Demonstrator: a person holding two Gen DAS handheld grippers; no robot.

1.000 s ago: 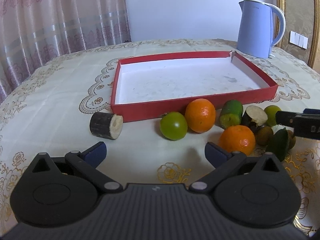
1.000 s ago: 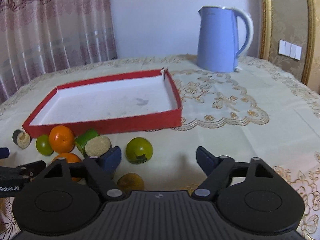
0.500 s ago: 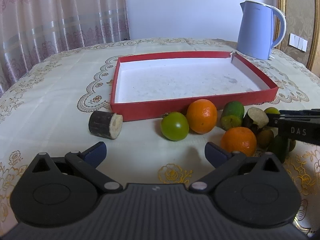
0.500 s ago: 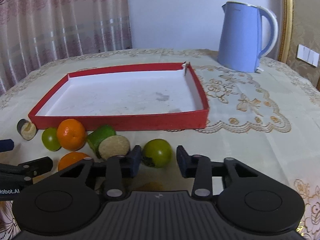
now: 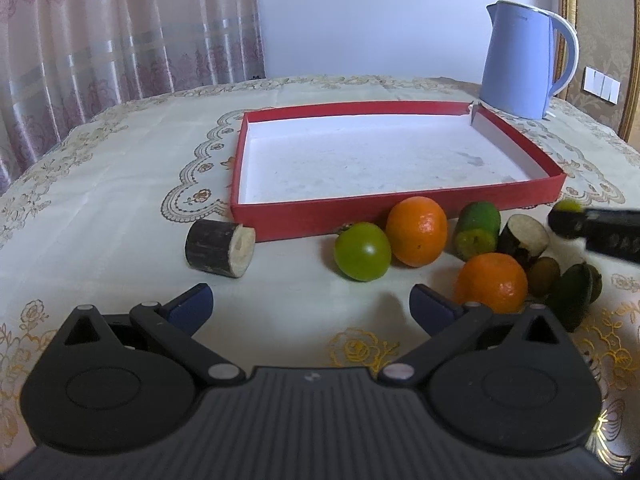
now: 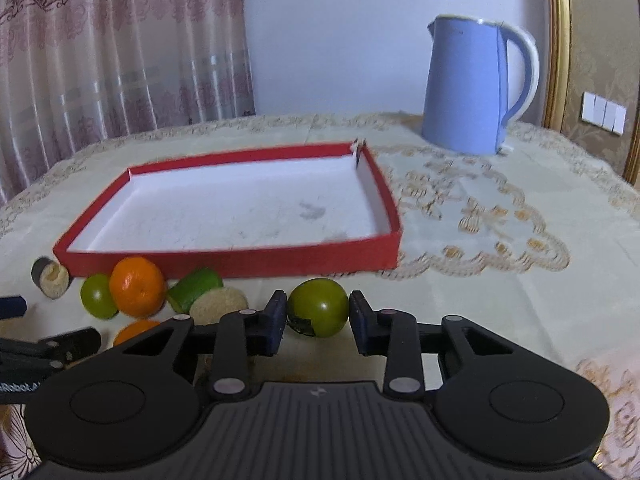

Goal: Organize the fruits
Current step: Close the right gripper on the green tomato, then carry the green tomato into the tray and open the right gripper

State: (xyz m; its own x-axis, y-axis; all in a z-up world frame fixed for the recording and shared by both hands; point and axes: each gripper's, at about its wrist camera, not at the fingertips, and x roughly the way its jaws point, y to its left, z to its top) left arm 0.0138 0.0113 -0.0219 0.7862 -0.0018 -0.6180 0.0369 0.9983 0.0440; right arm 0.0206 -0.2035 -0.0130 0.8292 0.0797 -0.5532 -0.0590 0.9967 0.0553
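Note:
A red tray (image 5: 400, 210) with a white floor lies on the table; it also shows in the right wrist view (image 6: 240, 260). My right gripper (image 6: 318, 320) is shut on a green round fruit (image 6: 318, 307) just in front of the tray's near wall. My left gripper (image 5: 310, 306) is open and empty above the cloth. Ahead of it lie a green fruit (image 5: 362, 251), two oranges (image 5: 417, 225) (image 5: 491, 282), a green cut piece (image 5: 478, 230), a dark cut piece (image 5: 524, 238) and small dark fruits (image 5: 574, 290). A dark cylinder piece (image 5: 220, 247) lies left.
A blue kettle (image 5: 524, 60) stands behind the tray's far right corner; it also shows in the right wrist view (image 6: 472, 84). A curtain (image 5: 120, 40) hangs beyond the table's far left edge. The cloth is lace-patterned.
My right gripper has closed around the green fruit and moved forward toward the tray. My left gripper has barely moved and stays open.

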